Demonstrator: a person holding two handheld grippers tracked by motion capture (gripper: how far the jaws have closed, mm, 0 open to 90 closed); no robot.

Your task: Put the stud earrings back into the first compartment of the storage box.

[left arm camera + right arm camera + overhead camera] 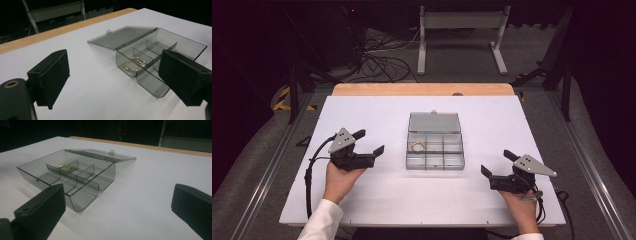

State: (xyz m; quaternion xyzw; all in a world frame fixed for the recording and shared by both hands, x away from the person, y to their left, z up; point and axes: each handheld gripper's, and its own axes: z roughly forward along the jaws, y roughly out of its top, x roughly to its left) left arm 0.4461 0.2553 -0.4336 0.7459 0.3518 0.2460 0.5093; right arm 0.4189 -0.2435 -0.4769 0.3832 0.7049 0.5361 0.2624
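My left gripper (369,141), held in my left hand (341,176) at the near left of the white table (362,200), has its jaws spread wide apart and grips nothing; my right gripper (498,163), in my right hand (521,207) at the near right, is likewise spread wide and empty. Between them, at mid-table and well apart from both, stands a clear compartment box (435,150) with its lid (434,122) folded flat back on the far side. A gold-coloured chain (417,146) lies coiled in the box's far-left compartment, seen also from my left gripper view (135,63).
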